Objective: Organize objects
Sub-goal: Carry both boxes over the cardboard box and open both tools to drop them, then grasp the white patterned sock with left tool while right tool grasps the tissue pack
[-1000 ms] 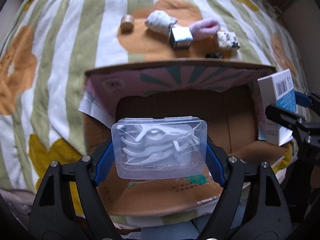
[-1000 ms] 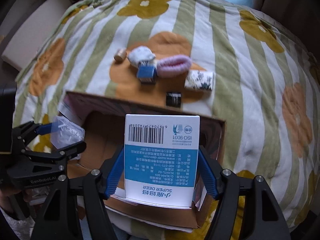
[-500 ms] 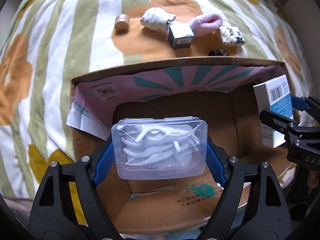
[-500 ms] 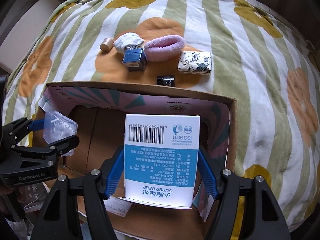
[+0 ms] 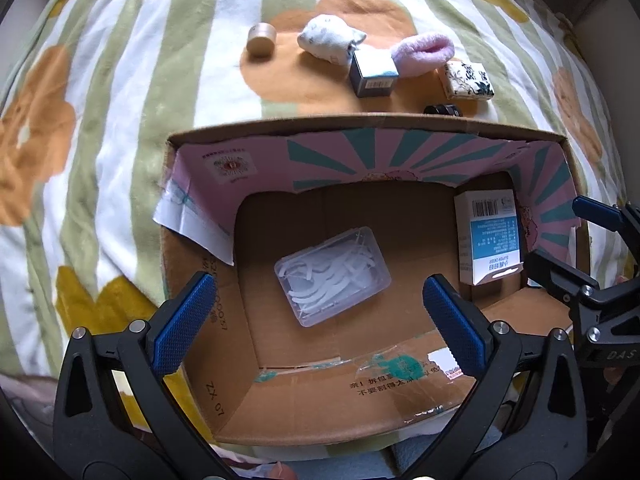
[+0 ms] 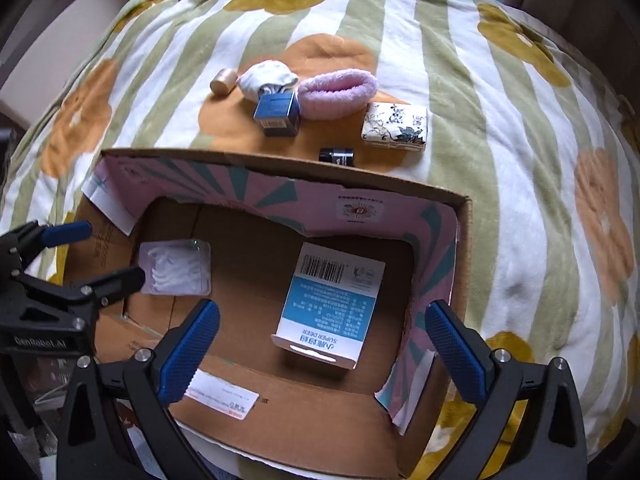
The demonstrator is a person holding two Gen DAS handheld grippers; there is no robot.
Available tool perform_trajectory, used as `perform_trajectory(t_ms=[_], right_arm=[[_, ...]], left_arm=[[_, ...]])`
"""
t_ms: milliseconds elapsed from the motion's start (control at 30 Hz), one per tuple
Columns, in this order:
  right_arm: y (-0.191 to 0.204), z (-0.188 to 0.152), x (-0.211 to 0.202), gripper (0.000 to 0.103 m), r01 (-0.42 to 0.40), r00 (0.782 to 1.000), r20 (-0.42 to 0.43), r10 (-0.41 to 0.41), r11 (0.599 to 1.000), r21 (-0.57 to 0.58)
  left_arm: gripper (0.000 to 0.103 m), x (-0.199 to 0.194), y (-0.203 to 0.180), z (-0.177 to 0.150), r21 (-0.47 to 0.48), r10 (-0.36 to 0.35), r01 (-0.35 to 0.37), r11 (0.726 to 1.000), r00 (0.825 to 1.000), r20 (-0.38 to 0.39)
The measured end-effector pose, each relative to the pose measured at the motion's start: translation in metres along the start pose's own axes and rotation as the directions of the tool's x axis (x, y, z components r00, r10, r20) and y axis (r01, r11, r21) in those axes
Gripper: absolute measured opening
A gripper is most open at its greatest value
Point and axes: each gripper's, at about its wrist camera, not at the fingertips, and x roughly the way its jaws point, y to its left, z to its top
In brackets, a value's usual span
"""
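A clear plastic case of white floss picks [image 5: 333, 277] is seen lying flat and askew on the floor of an open cardboard box [image 5: 320, 392], toward its left side, while a white-and-blue carton [image 6: 330, 304] printed with a barcode is seen on the floor toward the right side, close to the pink-and-teal patterned inner wall. The two items are set well apart, and neither is touched by a tool. The left tool [image 5: 320, 316] is held above the near edge of the box with its blue-padded fingers [image 5: 182, 322] spread wide and nothing between them; the right tool [image 6: 320, 350] is likewise held apart and empty over the near right part of the box. The box is placed on a bed covered by a blanket [image 6: 500, 128] striped in green and white with orange and mustard flowers. Beyond the far wall of the box, further items are laid out on the blanket: a small tan cylinder [image 6: 223, 81], a rolled white sock [image 6: 264, 78], a dark blue box [image 6: 278, 114], a fuzzy pink roll [image 6: 338, 94], a floral-printed packet [image 6: 394, 126] and, nearest the box, a small black container [image 6: 337, 155].
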Motion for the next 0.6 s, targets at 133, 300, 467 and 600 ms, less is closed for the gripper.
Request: perform_trajectory(t_ms=[133,300,467,600], right_arm=[[0.000,0.004,-0.003,0.102,0.011,1.000,-0.013,-0.011,1.000,-0.004],[-0.005,0.005,-0.005,0.102,0.002,1.000,-0.021,-0.003,1.000,-0.002],[-0.005,0.005,-0.009,0.102,0.016,1.000,-0.016,-0.016,1.000,-0.020],[-0.006,0.008,-0.015,0.102,0.008,1.000,-0.008,-0.008,1.000,-0.018]], left_arm=[[0.103,-0.006,-0.001,0.005,0.001,-0.006,0.006,1.000,1.000,0.016],[0.103,-0.012,-0.004,0.010,-0.002,-0.019,0.019,1.000,0.999,0.034],[0.103,-0.022,-0.009,0.015,0.034,0.017,-0.019,0.999,0.998,0.054],[0.103,-0.030,-0.011,0.022,0.058,0.028,-0.032,0.998,0.998,0.062]])
